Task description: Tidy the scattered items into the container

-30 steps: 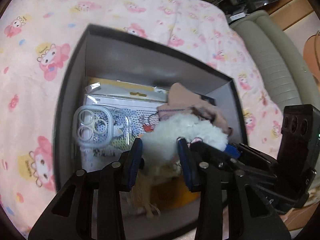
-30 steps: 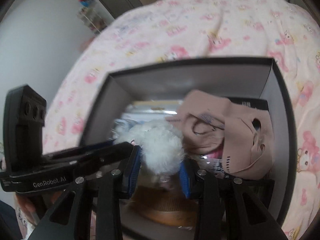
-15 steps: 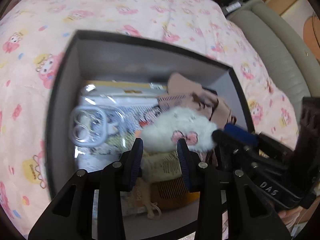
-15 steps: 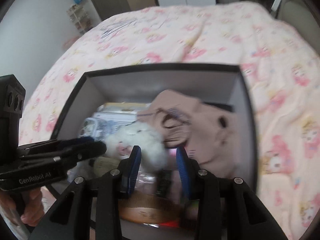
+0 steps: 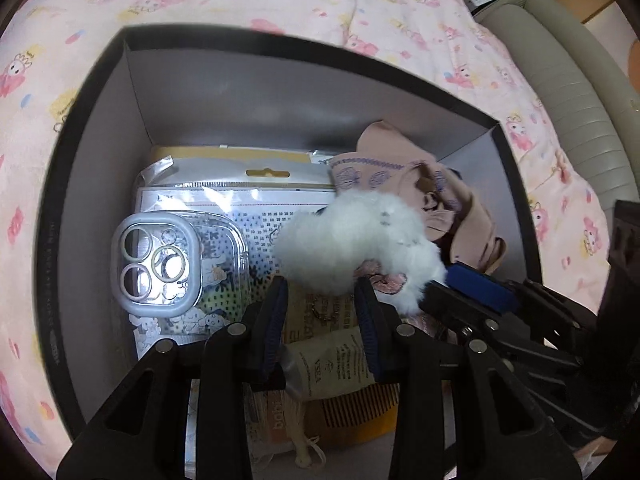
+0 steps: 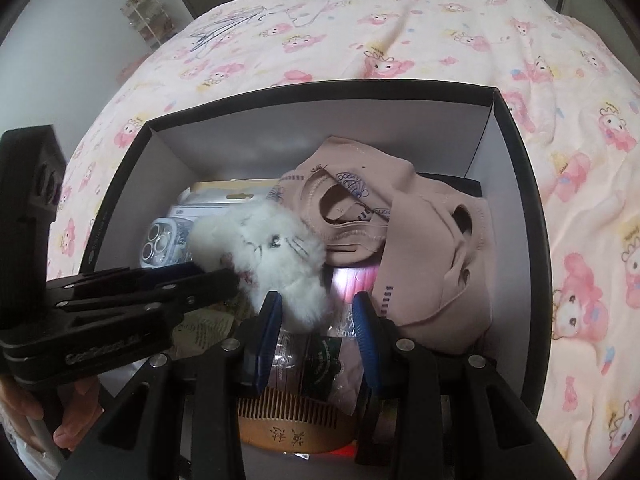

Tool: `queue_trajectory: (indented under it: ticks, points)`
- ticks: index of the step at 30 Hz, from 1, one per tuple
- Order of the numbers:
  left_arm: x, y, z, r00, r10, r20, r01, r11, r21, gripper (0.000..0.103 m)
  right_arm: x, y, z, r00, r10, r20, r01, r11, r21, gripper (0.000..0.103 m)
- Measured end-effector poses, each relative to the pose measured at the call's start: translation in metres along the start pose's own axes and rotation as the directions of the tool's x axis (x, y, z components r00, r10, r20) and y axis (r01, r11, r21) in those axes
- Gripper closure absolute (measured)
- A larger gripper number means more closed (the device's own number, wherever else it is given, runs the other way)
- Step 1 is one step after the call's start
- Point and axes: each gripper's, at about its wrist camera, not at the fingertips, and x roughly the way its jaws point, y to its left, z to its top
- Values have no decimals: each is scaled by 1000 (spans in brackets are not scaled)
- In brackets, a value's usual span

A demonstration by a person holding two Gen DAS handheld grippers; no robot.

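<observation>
A black box with grey inner walls [image 5: 100, 128] [image 6: 516, 152] sits on the pink bedspread. Inside lie a white fluffy plush toy [image 5: 360, 244] [image 6: 276, 256], a clear phone case [image 5: 160, 268] [image 6: 160, 244], a beige fabric mask [image 5: 440, 204] [image 6: 420, 240], packaged items and a wooden comb [image 6: 292, 424]. My left gripper [image 5: 322, 312] is open and empty just above the box contents. My right gripper [image 6: 316, 316] is open and empty, its fingers either side of the toy's lower end. Each gripper shows in the other's view, beside the toy.
The pink cartoon-print bedspread [image 6: 360, 32] surrounds the box. A grey-green sofa [image 5: 568, 92] stands to the right of the bed. A shelf with small items [image 6: 148, 16] and doors stand beyond the bed's far side.
Both grippers have lifted back from the plush toy. The toy now lies loose in the box on the other items. The views have pulled away and show more of the box.
</observation>
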Motion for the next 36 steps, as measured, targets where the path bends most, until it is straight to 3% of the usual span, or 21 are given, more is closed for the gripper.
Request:
queue_trajectory:
  ticks: [4,6,8,9,13,14,16,17,21,25,31,33,36]
  points:
    - [-21,-7,-6,997,37,72,-40,999,37,62,-8,6,-2,999,-28,35,28,1000,-13,71]
    - [-33,-9,-3,990,54,128,-61,997,46,47,-18,8,-3,997,-42,66,42,999,-4,70]
    - [-51,-10,-6,980,75,184,-85,995,49,39,-31,11,-5,992,-71,104,70,997,13,68]
    - [-62,-14,-6,971,88,220,-102,993,51,30,-40,13,-6,987,-91,132,89,996,24,61]
    - [-108,-26,-10,931,111,347,-147,986,79,15,-81,27,-13,954,-181,238,179,983,31,55]
    - [-122,-29,-14,918,117,378,-161,983,88,11,-89,30,-15,947,-195,255,192,981,37,49]
    - [-149,-34,-23,891,137,433,-200,974,102,3,-118,41,-24,925,-206,319,197,979,58,28]
    - [-160,-37,-28,878,143,457,-214,971,105,1,-128,44,-26,917,-205,341,196,979,62,27]
    - [-209,-45,-56,834,131,537,-224,968,111,1,-181,71,-45,877,-220,426,212,975,66,26]
    - [-242,-53,-84,809,121,575,-221,969,107,1,-216,90,-62,854,-236,463,223,971,84,24]
    - [-269,-62,-134,788,133,602,-244,964,107,1,-245,107,-105,820,-271,504,256,961,101,23]
    - [-271,-65,-150,785,140,603,-249,963,100,1,-249,108,-120,816,-274,510,253,961,111,23]
    - [-274,-69,-173,767,169,619,-283,955,90,1,-251,105,-141,809,-300,505,248,954,169,23]
